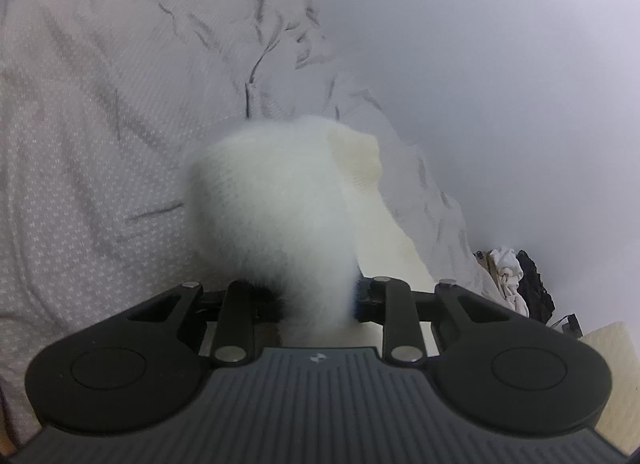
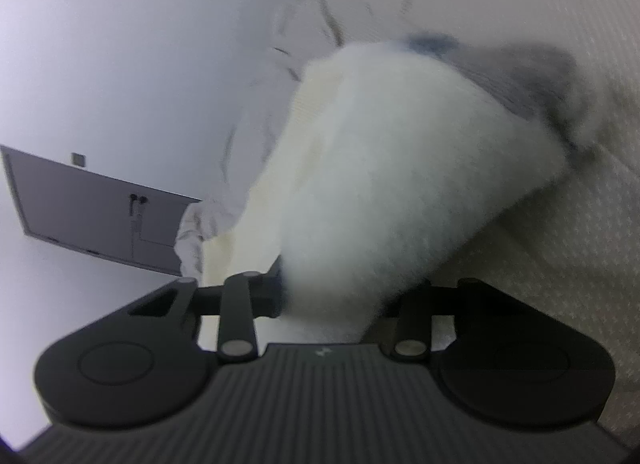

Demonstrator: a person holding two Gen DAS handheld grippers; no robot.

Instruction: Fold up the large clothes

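— Grippers?
— Left gripper (image 1: 316, 300) tilted down, clamped on a fluffy white garment (image 1: 272, 208) bunched at its centre. Right gripper (image 2: 332, 300) likewise, pinching the same garment (image 2: 400, 168).
— Surroundings?
— Patterned bedsheet (image 1: 100, 124) at nine o'clock in the left view; clothes pile (image 1: 516, 276) at four. The garment hides both sets of fingertips.

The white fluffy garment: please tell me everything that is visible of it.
The garment is white, fuzzy, fleece-like, with a smoother cream knitted inner side. It is bunched and lifted off the patterned bedsheet. The left gripper and right gripper each pinch a fold of it. A grey patch shows at its far end.
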